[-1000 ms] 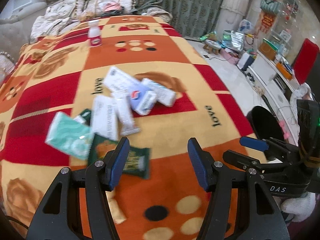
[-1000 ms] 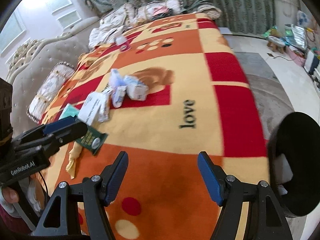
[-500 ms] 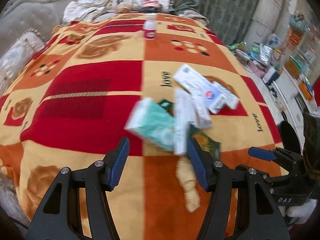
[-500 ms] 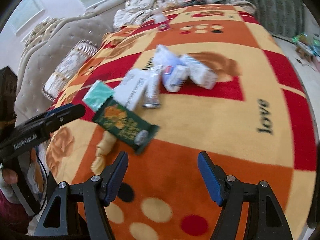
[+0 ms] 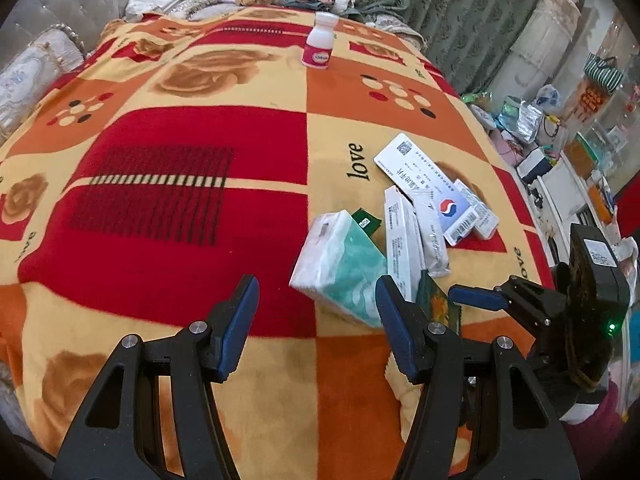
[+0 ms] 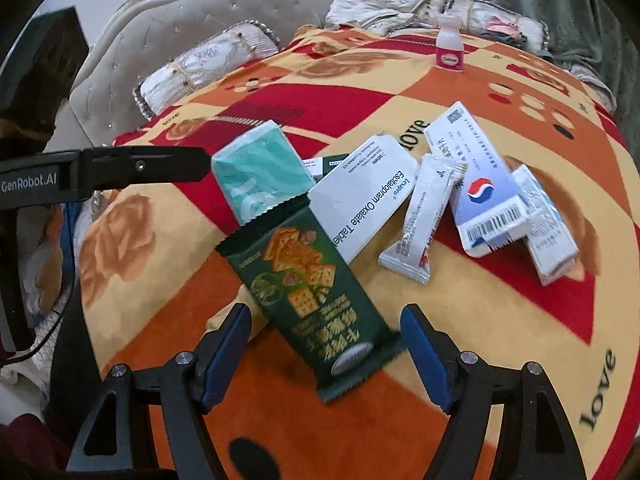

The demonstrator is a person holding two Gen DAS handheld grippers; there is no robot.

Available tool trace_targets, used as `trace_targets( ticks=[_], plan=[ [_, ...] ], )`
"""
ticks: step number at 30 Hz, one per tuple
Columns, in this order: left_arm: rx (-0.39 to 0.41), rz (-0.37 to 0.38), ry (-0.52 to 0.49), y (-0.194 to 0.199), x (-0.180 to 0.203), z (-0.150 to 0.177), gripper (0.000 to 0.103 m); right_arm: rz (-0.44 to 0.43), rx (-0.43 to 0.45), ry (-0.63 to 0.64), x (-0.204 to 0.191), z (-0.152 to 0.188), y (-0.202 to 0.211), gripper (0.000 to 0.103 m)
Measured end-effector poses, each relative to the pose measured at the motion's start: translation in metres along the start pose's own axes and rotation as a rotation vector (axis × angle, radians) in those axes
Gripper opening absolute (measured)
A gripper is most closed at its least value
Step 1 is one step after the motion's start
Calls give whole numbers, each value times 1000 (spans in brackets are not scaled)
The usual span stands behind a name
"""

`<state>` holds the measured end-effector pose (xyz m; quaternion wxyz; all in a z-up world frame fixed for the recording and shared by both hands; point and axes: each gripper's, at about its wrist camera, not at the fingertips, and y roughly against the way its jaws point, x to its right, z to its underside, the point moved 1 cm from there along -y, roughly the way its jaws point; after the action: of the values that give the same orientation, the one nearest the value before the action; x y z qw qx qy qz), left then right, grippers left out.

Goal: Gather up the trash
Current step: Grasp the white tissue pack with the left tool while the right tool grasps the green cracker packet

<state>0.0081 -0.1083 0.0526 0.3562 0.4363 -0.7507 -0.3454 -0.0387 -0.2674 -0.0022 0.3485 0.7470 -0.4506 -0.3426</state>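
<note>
A heap of trash lies on the patterned blanket (image 5: pixel 180 184): a teal-and-white tissue pack (image 5: pixel 340 268) (image 6: pixel 260 172), a dark green cracker wrapper (image 6: pixel 312 296) (image 5: pixel 438 304), a white tablet box (image 6: pixel 364 192) (image 5: pixel 398 240), a white sachet (image 6: pixel 424 220), a white-blue box with a barcode (image 6: pixel 480 184) (image 5: pixel 428 184) and a small white box (image 6: pixel 548 232). My left gripper (image 5: pixel 316 320) is open, just left of the tissue pack. My right gripper (image 6: pixel 324 348) is open, with its fingers either side of the cracker wrapper's near end.
A small white bottle with a pink label (image 5: pixel 319 42) (image 6: pixel 450 50) stands at the blanket's far end. Pillows (image 6: pixel 208 68) and a tufted headboard (image 6: pixel 132 52) lie to the left. Cluttered floor and shelves (image 5: pixel 560 152) are to the right.
Both grippers have swung left and come closer to the trash heap. The right gripper now straddles the green cracker wrapper. The black bin has left the views.
</note>
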Motion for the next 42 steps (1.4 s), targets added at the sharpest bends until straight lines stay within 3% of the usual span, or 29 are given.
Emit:
trace_targets(
  ticks=[5,7,8,9,14,21,25,42],
  plan=[
    [-46,60,29,-21,2,-4,59,-37,31,-23,8,-3,-2,74],
    [-48,67,18,-26,7,-3,56,-50,43,-30,8,-3,-1,59],
    [-39,53,6,-26,9,-2,41,-48,43,-32,7,-2,-1,57],
    [-33,36,-7,-26,11,-1,33,-39,46,-34,6,0,0,54],
    [-1,36,-25,-13,15,1,20,-31,41,-48,-1,9,9,48],
    [81,23,-34,30,18,-6,19,-1,64,-46,-12,25,33,47],
    [117,52,-56,50,32,-6,19,21,91,-85,-5,33,52,47],
    [83,131,-208,30,136,10,19,157,160,-234,42,76,118,47]
  ],
)
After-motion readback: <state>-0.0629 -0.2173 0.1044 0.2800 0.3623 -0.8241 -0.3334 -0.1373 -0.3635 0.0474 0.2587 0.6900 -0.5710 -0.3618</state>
